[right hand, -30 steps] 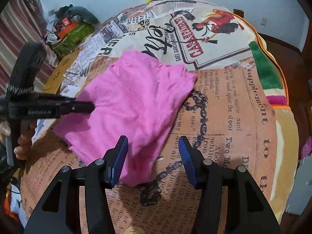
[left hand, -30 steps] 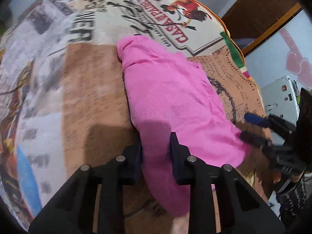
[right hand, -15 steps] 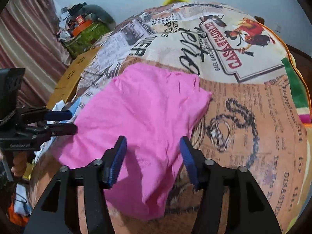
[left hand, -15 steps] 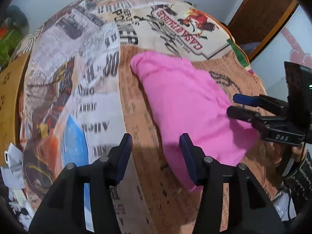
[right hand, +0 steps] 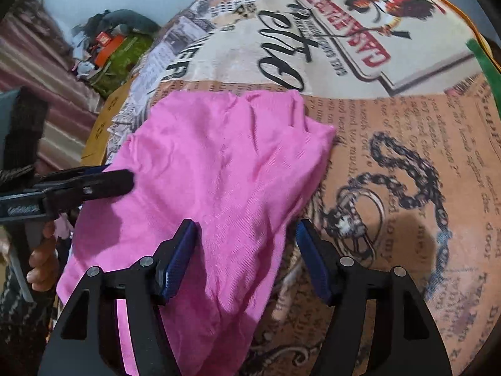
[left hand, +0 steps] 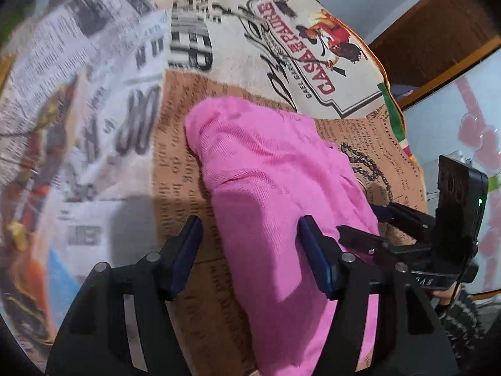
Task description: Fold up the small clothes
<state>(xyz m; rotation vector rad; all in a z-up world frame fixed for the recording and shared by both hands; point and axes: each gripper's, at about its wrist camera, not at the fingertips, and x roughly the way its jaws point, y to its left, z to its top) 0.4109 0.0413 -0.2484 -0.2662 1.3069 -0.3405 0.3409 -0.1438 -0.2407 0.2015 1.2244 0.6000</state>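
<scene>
Left gripper (left hand: 250,250): fingers spread wide, holding nothing, straddling left edge of pink ribbed-knit garment (left hand: 281,188). Garment lies folded lengthwise on newspaper-print fabric bedspread (left hand: 125,94). Right gripper (right hand: 247,257): fingers wide apart, empty, over garment's right near edge; right finger (right hand: 313,266) beside garment, above bedspread.

Both wrist cameras look closely down on the pink garment (left hand: 281,219) from opposite sides.
</scene>
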